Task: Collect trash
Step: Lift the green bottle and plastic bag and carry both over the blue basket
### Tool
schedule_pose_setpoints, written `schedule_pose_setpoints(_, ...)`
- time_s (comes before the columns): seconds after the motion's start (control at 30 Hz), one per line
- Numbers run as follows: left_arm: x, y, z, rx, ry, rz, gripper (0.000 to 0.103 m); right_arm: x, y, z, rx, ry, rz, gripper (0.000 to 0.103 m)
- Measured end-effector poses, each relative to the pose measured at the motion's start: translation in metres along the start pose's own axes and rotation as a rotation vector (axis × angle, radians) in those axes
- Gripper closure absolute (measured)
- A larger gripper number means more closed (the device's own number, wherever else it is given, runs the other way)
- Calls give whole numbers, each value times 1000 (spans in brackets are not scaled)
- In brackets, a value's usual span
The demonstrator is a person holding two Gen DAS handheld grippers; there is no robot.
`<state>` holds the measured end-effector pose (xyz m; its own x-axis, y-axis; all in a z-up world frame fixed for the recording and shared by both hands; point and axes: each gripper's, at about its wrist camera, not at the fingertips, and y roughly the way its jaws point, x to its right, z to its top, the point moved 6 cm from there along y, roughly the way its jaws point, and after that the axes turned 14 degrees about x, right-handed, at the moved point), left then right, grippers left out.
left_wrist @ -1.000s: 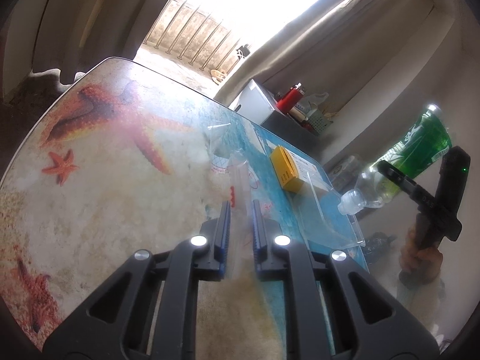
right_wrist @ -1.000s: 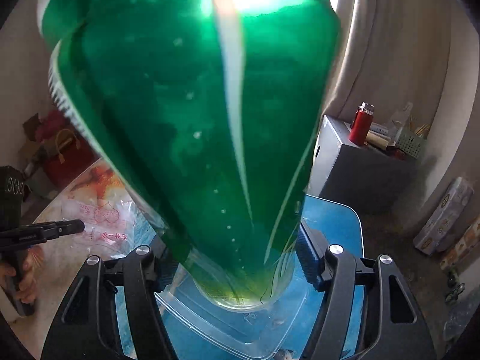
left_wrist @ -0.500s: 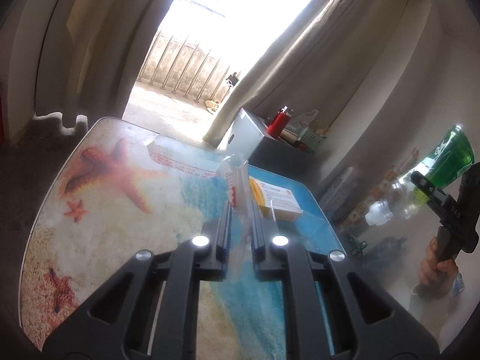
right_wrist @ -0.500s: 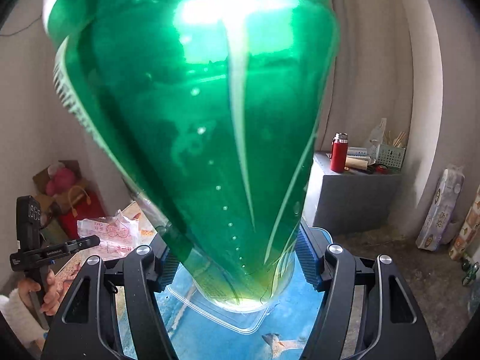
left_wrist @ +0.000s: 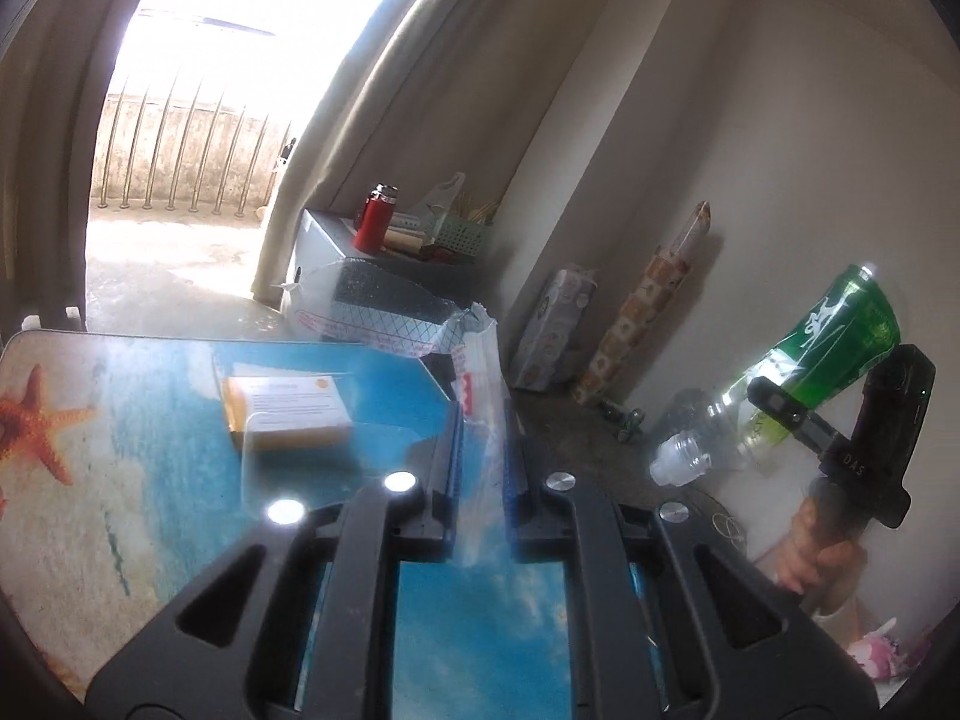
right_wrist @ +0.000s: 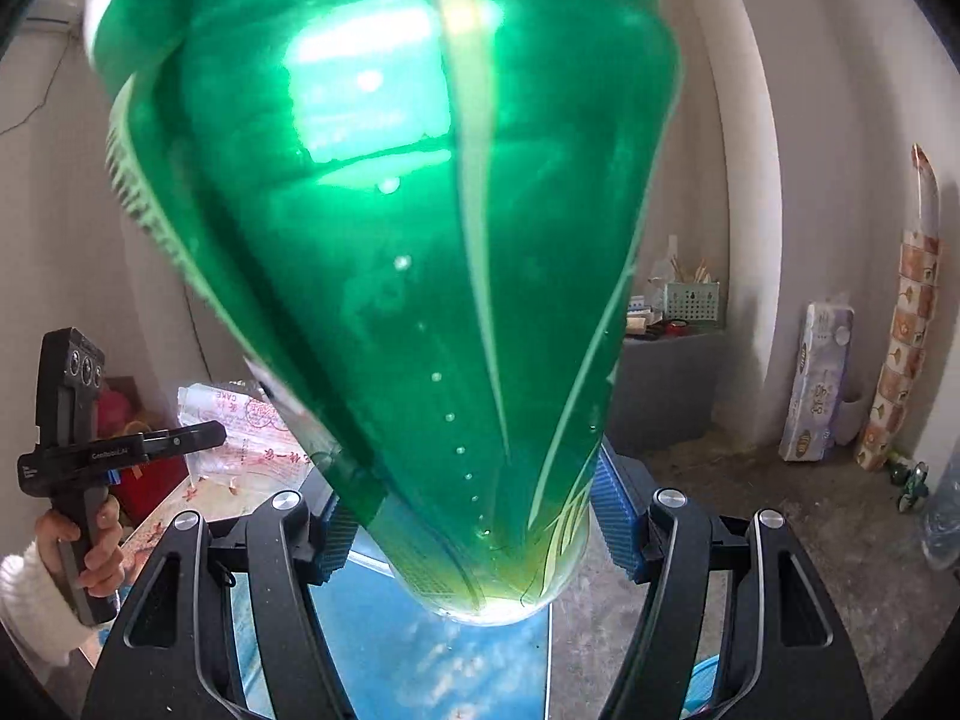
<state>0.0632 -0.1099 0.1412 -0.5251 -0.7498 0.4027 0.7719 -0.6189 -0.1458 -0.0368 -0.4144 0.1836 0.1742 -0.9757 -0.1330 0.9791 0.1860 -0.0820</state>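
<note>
My left gripper (left_wrist: 483,426) is shut on a clear plastic bag (left_wrist: 384,312) with red print, which hangs above the far edge of the beach-print table (left_wrist: 90,480). My right gripper (right_wrist: 474,528) is shut on a green plastic bottle (right_wrist: 390,210) that fills most of its view and rises steeply from the pads. In the left wrist view the same right gripper (left_wrist: 780,408) holds the green bottle (left_wrist: 840,330) off the table's right side. A clear bottle with a white cap (left_wrist: 690,450) shows at its lower end; whether it is separate I cannot tell.
A yellow box (left_wrist: 288,414) lies on the table under a clear plastic tray (left_wrist: 336,462). Beyond stand a grey cabinet (left_wrist: 324,246) with a red flask (left_wrist: 375,222), a tissue pack (left_wrist: 552,330) on the floor, curtains and an open doorway.
Both grippers rose and swung to the right, away from the table's middle. The bag came up off the tabletop with the left gripper; the green bottle stayed gripped in the right.
</note>
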Motion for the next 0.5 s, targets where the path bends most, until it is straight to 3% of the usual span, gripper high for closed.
schedule_pose_setpoints(0.27,98,87,-58,-161,92,-148,93,87,-54,-36,-8,124,-131,38)
schedule_pose_setpoints(0.37,126,114,-87,-228,131,-174,93,114,-55,-58,-25,151,-217,38)
schedule_pose_setpoints(0.5,158,146,-128,-326,243,-186,93,156,-65,-90,-54,213,-264,38)
